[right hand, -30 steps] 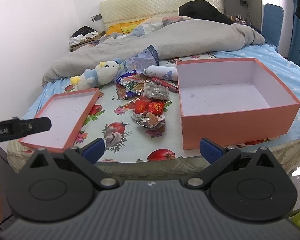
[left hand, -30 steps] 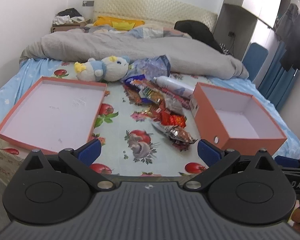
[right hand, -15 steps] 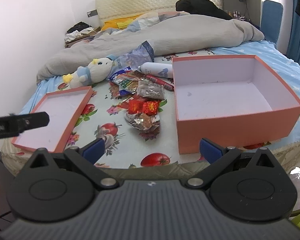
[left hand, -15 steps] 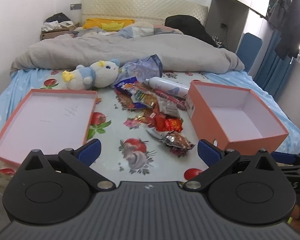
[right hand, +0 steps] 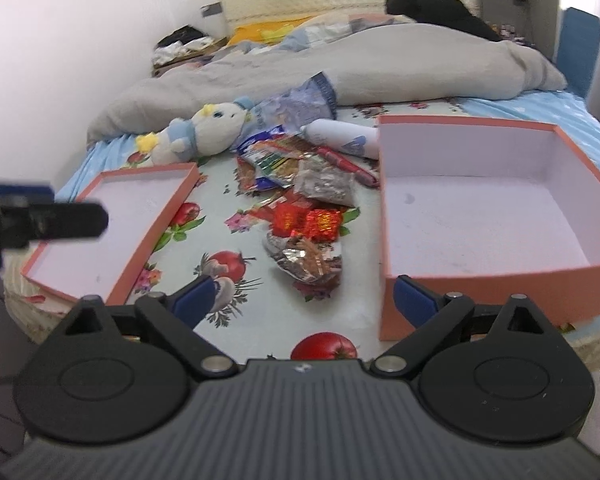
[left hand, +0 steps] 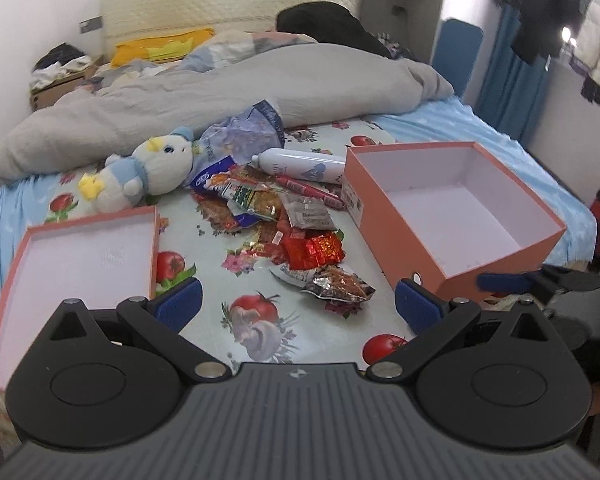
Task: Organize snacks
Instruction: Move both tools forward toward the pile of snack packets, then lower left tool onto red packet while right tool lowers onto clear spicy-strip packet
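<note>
The bed point(left hand: 440, 128) lies ahead of both hand-held grippers. The orange box point(right hand: 500, 280) sits just beyond the right hand-held gripper point(right hand: 306, 300), its lid point(left hand: 80, 256) ahead-left of the left hand-held gripper point(left hand: 298, 306). The snack packets point(left hand: 292, 220) are heaped between them, printing too blurred to read. Both grippers are spread wide, holding nothing.

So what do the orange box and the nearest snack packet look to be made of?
Orange box: likely matte cardboard, with thin stiff walls, a flat finish and a white lining. Nearest snack packet: probably metallised foil or plastic film, crinkled and glinting silver.
</note>
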`<state>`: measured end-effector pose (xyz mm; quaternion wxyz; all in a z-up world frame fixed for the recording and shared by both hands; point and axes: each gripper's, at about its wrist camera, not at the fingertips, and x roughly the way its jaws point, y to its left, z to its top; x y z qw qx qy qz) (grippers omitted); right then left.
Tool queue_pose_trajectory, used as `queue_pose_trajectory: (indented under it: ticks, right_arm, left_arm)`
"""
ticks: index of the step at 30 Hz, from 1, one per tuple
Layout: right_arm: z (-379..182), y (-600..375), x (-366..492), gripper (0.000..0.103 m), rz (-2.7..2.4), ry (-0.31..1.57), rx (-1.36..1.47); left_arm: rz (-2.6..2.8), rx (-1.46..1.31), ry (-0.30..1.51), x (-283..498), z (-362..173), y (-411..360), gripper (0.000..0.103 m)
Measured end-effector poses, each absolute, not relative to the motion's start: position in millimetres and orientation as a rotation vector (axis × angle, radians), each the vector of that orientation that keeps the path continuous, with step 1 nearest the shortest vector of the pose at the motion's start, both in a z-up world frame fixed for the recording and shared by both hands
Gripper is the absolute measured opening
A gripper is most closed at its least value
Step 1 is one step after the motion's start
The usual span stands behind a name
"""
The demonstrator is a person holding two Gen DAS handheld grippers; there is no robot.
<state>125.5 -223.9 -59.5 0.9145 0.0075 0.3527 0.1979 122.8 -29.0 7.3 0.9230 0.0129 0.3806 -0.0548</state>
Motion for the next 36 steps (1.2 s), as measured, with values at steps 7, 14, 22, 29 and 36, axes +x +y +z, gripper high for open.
queue_pose_trajectory:
  ticks: [7,14,22,29,36]
  right_arm:
    - [-83.7,-207.8,146.8,0.078,0.465,0.794,-0.026]
    - [-100.3,-197.0,164.9,0.078,0.506,0.849,-0.077]
    - [-107.5,-189.3,176.5,0.078,0.514,0.868,-0.080]
    - [-112.2,-188.1,178.5,0.078,0.503,0.881,-0.066]
    - [-118.1,-183.6,179.8,0.078,0.490,0.887,-0.064]
  left_arm:
    - [-0.158,0.087,0.861,151.1,22.0,-32.5,0.103]
    - [-0.220,0.109,0.986,165.5,21.3,-37.3,0.103]
    - [-0.184,0.111,1.136,192.1,0.7,-31.3,0.103]
    - [-0.108,-0.066,1.244,227.0,-10.2,-0.7,0.103]
    - [-0.073,-0.168,1.300,245.4,-15.8,13.5,0.103]
